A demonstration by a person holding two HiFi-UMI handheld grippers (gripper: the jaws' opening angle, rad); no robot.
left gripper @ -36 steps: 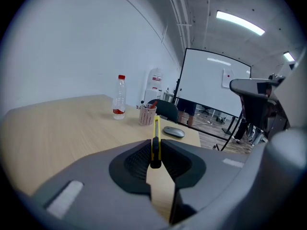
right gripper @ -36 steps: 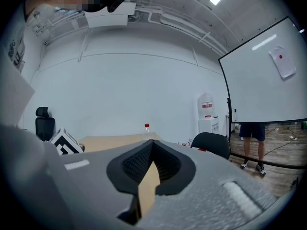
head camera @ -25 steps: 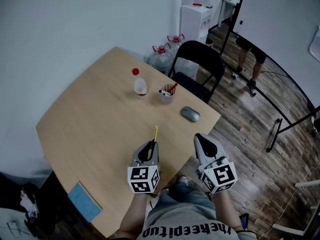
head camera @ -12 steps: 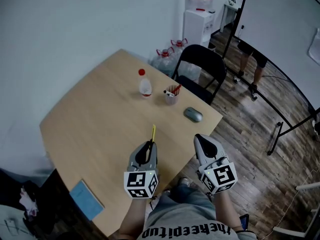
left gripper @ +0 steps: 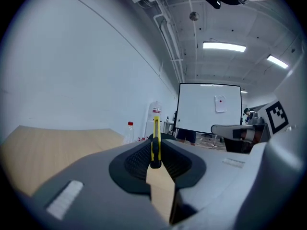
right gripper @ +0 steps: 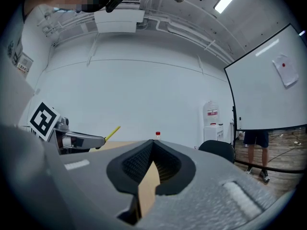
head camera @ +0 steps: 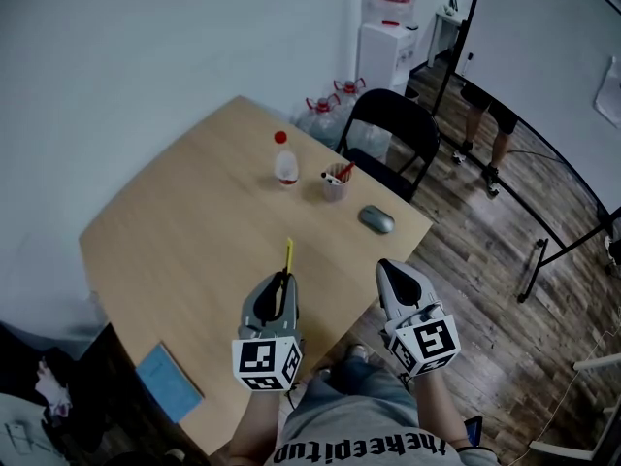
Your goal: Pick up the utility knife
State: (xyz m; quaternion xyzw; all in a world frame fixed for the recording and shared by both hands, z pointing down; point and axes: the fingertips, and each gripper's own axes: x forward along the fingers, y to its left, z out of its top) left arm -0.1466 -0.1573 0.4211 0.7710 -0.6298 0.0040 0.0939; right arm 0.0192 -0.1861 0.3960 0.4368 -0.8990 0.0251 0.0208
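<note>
The yellow utility knife [head camera: 288,255] sticks out forward from my left gripper [head camera: 281,282], held above the wooden table [head camera: 175,241]. In the left gripper view the knife [left gripper: 155,138] stands on edge between the dark pads, and the left gripper [left gripper: 156,164] is shut on it. My right gripper [head camera: 393,270] hovers off the table's near right edge, jaws together with nothing between them. The right gripper view shows its own pads [right gripper: 144,164] meeting, and the knife's tip [right gripper: 113,133] poking out of the left gripper [right gripper: 81,140].
Toward the table's far side stand a red-capped bottle [head camera: 285,168] and a cup of pens [head camera: 335,184], with a grey mouse [head camera: 376,220] nearer. A blue notebook [head camera: 168,383] lies at the near left corner. A black chair [head camera: 388,139] stands beyond; a person [head camera: 485,115] stands by the whiteboard.
My left gripper has risen with the knife in it and drifted slightly left and nearer in the head view. The right gripper has stayed about where it was.
</note>
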